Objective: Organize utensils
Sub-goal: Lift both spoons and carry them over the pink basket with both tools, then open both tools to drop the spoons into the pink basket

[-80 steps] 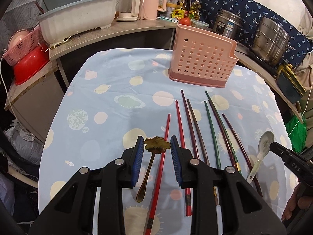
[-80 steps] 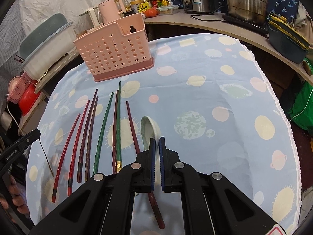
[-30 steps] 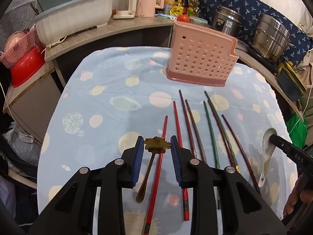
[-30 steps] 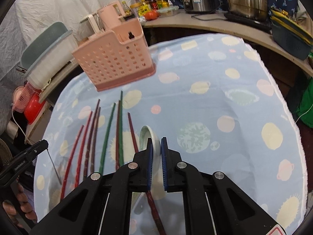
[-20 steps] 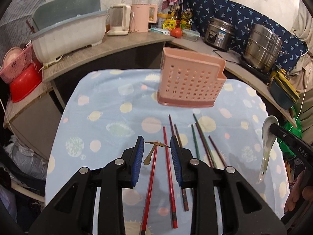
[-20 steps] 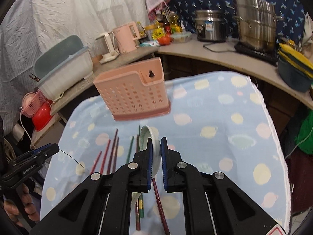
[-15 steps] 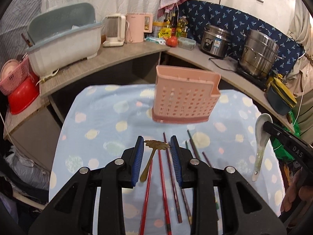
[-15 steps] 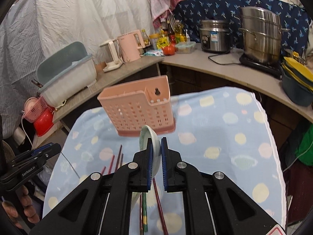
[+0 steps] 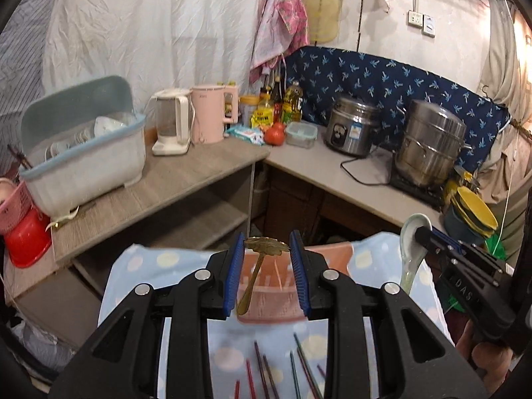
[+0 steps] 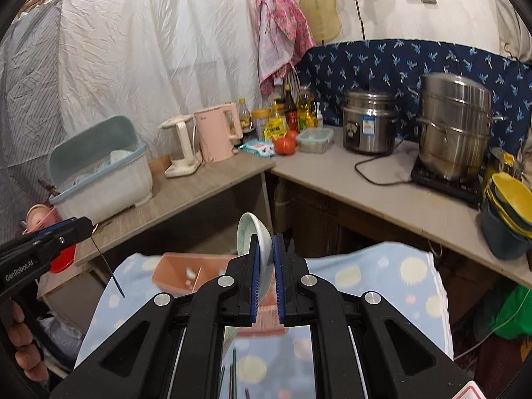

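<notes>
left gripper clamped on brass spoon, right gripper clamped on ceramic spoon, pink basket just below both, spotted blue tablecloth, kitchen counter beyond

Black tongs, blue ribbed pads, silver screws.

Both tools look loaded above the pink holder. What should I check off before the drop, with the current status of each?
1. Left tool clamps the gold leaf-shaped spoon by its bowl: ok.
2. Right tool grips the pale green ceramic spoon by its bowl: ok.
3. Both handles hang downward: ok.
4. Pink perforated plastic holder stands upright under the tools: ok.
5. Gold spoon's tip lined up with a compartment: cannot tell.
6. Coloured chopsticks remain on the cloth, away from the holder: ok.
</notes>
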Demonstrator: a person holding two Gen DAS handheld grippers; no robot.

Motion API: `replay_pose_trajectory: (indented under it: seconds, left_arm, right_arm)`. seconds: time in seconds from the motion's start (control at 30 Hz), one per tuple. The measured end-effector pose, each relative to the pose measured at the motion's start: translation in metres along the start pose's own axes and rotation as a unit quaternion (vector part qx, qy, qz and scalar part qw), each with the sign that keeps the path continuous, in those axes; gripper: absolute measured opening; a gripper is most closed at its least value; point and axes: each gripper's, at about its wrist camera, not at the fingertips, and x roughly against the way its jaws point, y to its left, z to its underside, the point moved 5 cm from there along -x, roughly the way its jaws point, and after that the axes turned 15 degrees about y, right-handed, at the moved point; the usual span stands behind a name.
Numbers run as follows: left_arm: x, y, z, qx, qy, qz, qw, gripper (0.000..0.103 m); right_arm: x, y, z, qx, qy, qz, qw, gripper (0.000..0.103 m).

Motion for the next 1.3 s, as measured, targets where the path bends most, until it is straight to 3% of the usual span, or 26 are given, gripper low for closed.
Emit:
replay_pose_trajectory:
  seconds: [0.17, 0.37, 0.57, 0.87, 1.17, 1.27, 1.3]
  left_arm:
    - [-0.018, -0.002, -0.033, 0.006, -0.019, 0.01, 0.9998, 0.027]
    - [-0.053, 0.002, -0.046, 0.013, -0.022, 0.01, 0.9996, 0.027]
    - [-0.087, 0.007, -0.038, 0.015, -0.014, 0.018, 0.9996, 0.027]
    - [-0.122, 0.016, -0.015, 0.026, -0.013, 0.035, 0.999, 0.027]
    - [-0.125, 0.025, 0.005, 0.037, -0.01, 0.036, 0.9986, 0.027]
    - [-0.122, 0.026, 0.009, 0.038, -0.007, 0.035, 0.9987, 0.033]
    - [-0.121, 0.027, 0.01, 0.039, -0.008, 0.034, 0.9986, 0.039]
  right_arm:
    - [-0.025, 0.003, -0.024, 0.024, -0.029, 0.035, 0.999, 0.008]
    - [-0.07, 0.003, -0.029, 0.048, -0.037, 0.063, 0.996, 0.008]
    - [-0.105, -0.002, -0.019, 0.046, -0.033, 0.063, 0.996, 0.008]
    - [-0.126, 0.012, 0.001, 0.071, -0.03, 0.065, 0.995, 0.008]
    - [-0.135, 0.022, 0.02, 0.08, -0.013, 0.054, 0.995, 0.009]
    - [-0.134, 0.022, 0.026, 0.076, -0.01, 0.047, 0.996, 0.012]
    - [-0.133, 0.022, 0.027, 0.076, -0.007, 0.046, 0.996, 0.014]
